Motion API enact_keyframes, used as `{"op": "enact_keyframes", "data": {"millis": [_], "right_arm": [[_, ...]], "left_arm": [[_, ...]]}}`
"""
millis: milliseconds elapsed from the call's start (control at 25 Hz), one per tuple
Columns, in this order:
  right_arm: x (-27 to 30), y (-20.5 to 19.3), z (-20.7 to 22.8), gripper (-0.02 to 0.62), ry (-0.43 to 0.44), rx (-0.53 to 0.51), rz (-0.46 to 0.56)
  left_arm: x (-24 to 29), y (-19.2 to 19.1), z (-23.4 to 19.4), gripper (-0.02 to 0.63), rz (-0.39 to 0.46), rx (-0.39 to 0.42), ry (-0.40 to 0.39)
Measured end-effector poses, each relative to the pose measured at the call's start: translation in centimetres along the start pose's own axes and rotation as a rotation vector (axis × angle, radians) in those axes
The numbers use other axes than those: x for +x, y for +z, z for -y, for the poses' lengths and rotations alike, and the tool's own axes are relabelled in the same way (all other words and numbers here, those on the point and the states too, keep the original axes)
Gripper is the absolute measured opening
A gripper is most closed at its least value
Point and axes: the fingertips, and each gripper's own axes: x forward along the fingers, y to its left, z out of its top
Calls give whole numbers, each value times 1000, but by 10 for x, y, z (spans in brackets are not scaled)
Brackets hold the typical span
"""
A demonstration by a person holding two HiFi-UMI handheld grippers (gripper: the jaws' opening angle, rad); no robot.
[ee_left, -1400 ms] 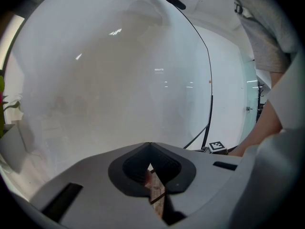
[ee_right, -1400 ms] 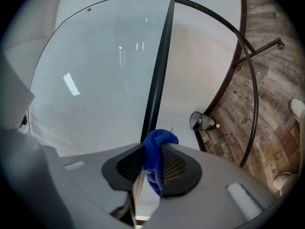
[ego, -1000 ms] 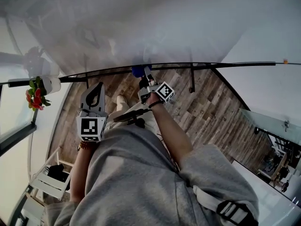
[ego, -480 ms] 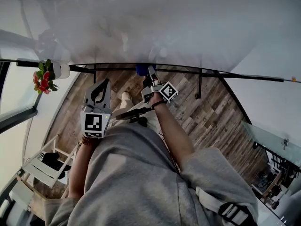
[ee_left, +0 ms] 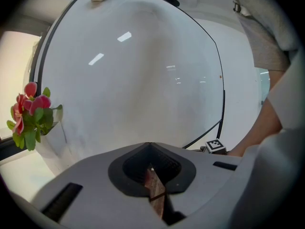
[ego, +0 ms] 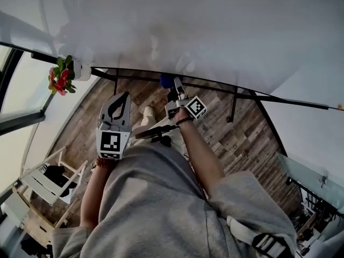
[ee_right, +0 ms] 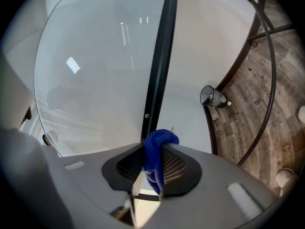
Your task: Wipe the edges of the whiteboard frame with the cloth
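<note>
Right gripper [ego: 173, 86]: jaws are clamped narrowly on the blue cloth [ee_right: 157, 144], a fold of which is seen protruding and appears pressed to the black whiteboard frame [ego: 215, 85] at its lower rail, above the wooden floor [ego: 242, 133]. Left gripper [ego: 122, 97]: jaws are drawn together with nothing between them, held beside the torso, well apart from the frame. Progress: wiping is judged under way on the lower rail. Wiped and unwiped stretches cannot be distinguished, and the remaining rails are presumed outstanding.

Cloth [ee_right: 156, 149] deep blue. Whiteboard [ego: 188, 31] white, frame [ee_right: 158, 56] black. Floor [ego: 236, 128] brown, plank-patterned. Flowers [ego: 60, 79] red, leaves green.
</note>
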Motion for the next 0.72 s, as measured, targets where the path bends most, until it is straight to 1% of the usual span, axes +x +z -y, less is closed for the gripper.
{"op": "enact_keyframes", "data": {"millis": [80,160,280,400,480,600,720], "right_arm": [[0,-3,3,95,-15,-1,-4],[4,-6,0,95,18,7,-4],[10,-14,-4,95,31,2,-13],[16,-25,-3,95,55,38,-29],[17,-30,1,95,51,68,-34],[20,-34,-3,95,58,54,-41],[24,-42,3,95,40,80,-62]], "left_arm": [[-6,-2,-2,6,-2,-2,19],[-11,-5,-6,6,-3,-4,37],[-18,-10,-14,6,-3,-14,65],[-25,-14,-20,6,-5,-22,91],[-29,-15,-21,6,-6,-26,104],[-34,-17,-22,6,-9,-26,119],[-40,-19,-27,6,-11,-29,142]]}}
